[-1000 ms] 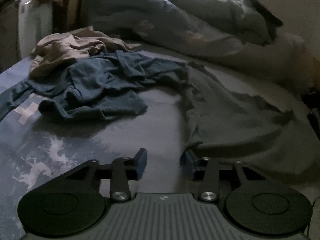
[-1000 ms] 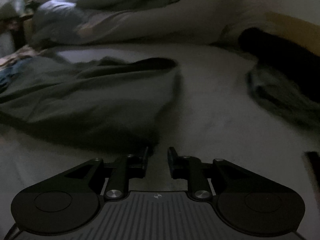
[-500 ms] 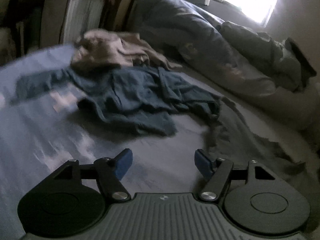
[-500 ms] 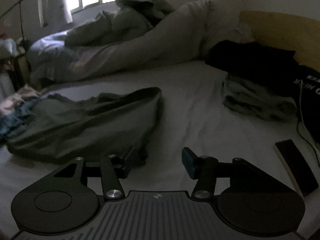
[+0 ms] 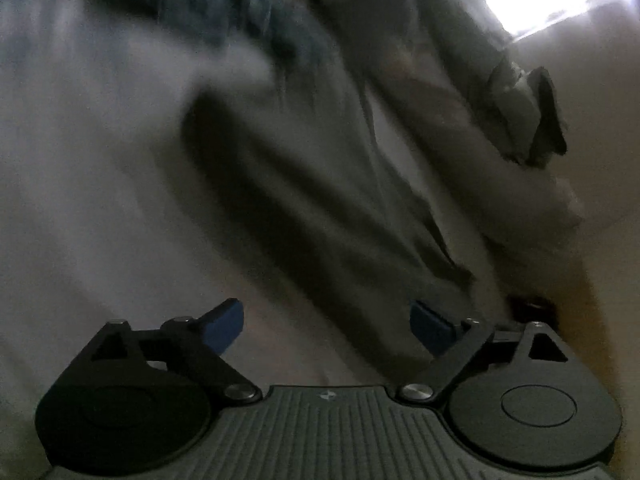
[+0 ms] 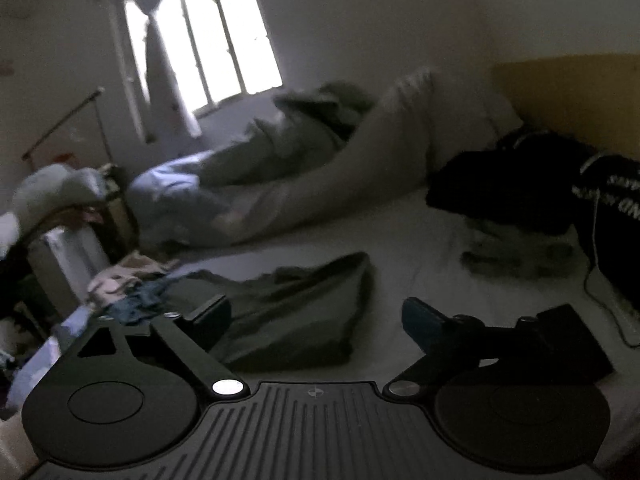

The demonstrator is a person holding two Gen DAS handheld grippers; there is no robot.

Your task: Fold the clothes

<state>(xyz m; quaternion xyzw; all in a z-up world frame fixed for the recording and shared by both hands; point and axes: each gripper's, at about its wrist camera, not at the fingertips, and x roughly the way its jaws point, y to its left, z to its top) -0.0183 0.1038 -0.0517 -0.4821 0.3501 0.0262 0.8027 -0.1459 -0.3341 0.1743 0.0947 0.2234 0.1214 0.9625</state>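
1. A dark olive-grey garment [image 6: 296, 312] of soft, matte cloth is seen lying crumpled in loose folds on the pale bed sheet [image 6: 408, 248], roughly in the middle of the bed; its near edge is bunched into a rounded corner.
2. The left tool [image 5: 326, 326] is held with its jaws spread wide, having just been opening; nothing is gripped between its blue pads [image 5: 224, 326], and only sheet and the blurred garment [image 5: 304, 200] are seen beyond them.
3. The right tool [image 6: 316, 322] is likewise spread wide after just opening, and nothing is clamped; the garment is seen past the gap, apart from the fingertips.
4. Both tools are built of black plastic arms with round pivot discs and a ribbed grey housing.
5. In the right wrist view alone are shown a barred window [image 6: 216, 40], a yellow headboard [image 6: 572, 92], a heap of black clothing [image 6: 504, 196] by it, a flat dark rectangular object [image 6: 576, 340] on the sheet, and a mixed pile of blue and beige clothes [image 6: 136, 288] at the left edge of the bed.
6. A rumpled grey and pale-blue duvet [image 6: 280, 176] is piled along the far side.
7. The left wrist view is heavily motion-blurred; only streaked shapes of the duvet [image 5: 500, 92] and some blue cloth [image 5: 256, 12] can be made out
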